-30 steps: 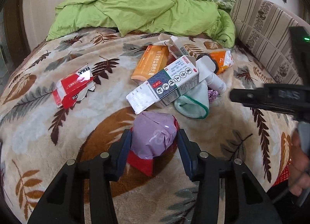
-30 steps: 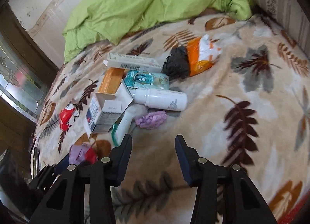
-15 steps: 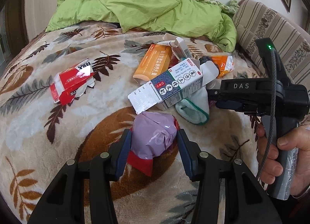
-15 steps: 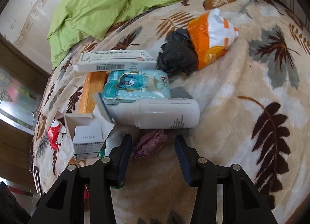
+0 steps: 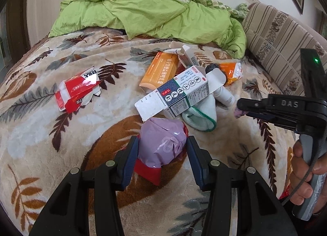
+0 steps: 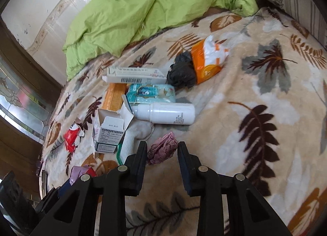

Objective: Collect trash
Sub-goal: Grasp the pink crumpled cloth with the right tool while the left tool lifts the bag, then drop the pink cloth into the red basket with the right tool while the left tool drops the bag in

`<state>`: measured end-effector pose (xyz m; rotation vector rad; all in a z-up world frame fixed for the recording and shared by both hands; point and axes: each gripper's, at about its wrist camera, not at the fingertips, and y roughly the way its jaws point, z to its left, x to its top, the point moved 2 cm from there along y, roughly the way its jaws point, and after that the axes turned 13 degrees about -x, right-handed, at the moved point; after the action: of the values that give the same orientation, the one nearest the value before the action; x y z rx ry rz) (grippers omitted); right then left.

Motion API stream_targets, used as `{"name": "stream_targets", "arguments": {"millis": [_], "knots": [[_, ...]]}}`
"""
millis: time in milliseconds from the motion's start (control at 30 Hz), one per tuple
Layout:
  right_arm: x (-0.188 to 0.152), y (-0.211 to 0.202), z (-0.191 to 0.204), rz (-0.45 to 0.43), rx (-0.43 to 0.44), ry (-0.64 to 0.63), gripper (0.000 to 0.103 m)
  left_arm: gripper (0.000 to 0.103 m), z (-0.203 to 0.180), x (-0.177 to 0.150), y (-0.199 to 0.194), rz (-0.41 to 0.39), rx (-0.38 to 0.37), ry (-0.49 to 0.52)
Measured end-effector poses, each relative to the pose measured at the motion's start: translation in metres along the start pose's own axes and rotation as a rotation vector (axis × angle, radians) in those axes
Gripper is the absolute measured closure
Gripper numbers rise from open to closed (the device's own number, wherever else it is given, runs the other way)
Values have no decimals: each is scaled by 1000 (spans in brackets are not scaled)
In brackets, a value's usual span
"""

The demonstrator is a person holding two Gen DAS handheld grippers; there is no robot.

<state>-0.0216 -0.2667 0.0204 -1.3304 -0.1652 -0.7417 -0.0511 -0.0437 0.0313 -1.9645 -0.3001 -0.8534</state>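
The left tongs (image 5: 162, 155) are clenched on a lilac plastic packet (image 5: 163, 144) with a red piece (image 5: 150, 171) beneath it, both pads pressed against the packet's sides, low over the leaf-patterned blanket (image 5: 61, 134) that covers the bed. The right tongs (image 6: 162, 152) have a crumpled mauve wad (image 6: 162, 150) between their pads; the left pad touches it, while a thin gap seems to show at the right pad, and the reading has them drawn fully in, so they count as clamped on the wad.

The rest of the trash lies in a heap near the middle of the bed. A white bottle (image 6: 165, 112) lies on its side just beyond the wad. Beside it are a blue-and-white medicine box (image 5: 179, 93) with open flaps, a white sock (image 5: 201, 115) partly under that box, an orange box (image 5: 160, 71), a teal packet (image 6: 151, 93) and a long white box with a barcode (image 6: 134, 75). Farther toward the bed's far right are a dark crumpled bag (image 6: 180, 71) touching an orange-and-white pouch (image 6: 208, 61). A torn red-and-white wrapper (image 5: 78, 90) lies apart, toward the left edge. A green quilt (image 5: 143, 9) is bunched along the far edge, with a striped cushion (image 5: 276, 38) at the far right corner. In the left wrist view a hand (image 5: 304, 172) grips the right tongs' handle.
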Motion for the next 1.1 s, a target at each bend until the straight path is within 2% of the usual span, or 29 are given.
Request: {"name": "stream_targets", "arguments": {"millis": [300,433,567,800,1000,1100], "knots": [[-19,-29,-16,-19,54,50,71,56,-24,-3,-3,-10,-24,67],[-36,-47,-27,-22,84,58,71,56,-40,-8,-7,-8,-81,93],[-55,-82,-52,-32,125,96,71,56,-70,-13,-11,2,-169,140],[-82,-152,-126,-103,75,187,71,56,-157,-23,-17,34,-326,268],[-109,-206,-211,-173,-40,321,71,56,-250,-33,-10,103,-485,393],[-122,-225,-247,-192,-92,388,71,56,-291,-44,-6,149,-542,443]]}}
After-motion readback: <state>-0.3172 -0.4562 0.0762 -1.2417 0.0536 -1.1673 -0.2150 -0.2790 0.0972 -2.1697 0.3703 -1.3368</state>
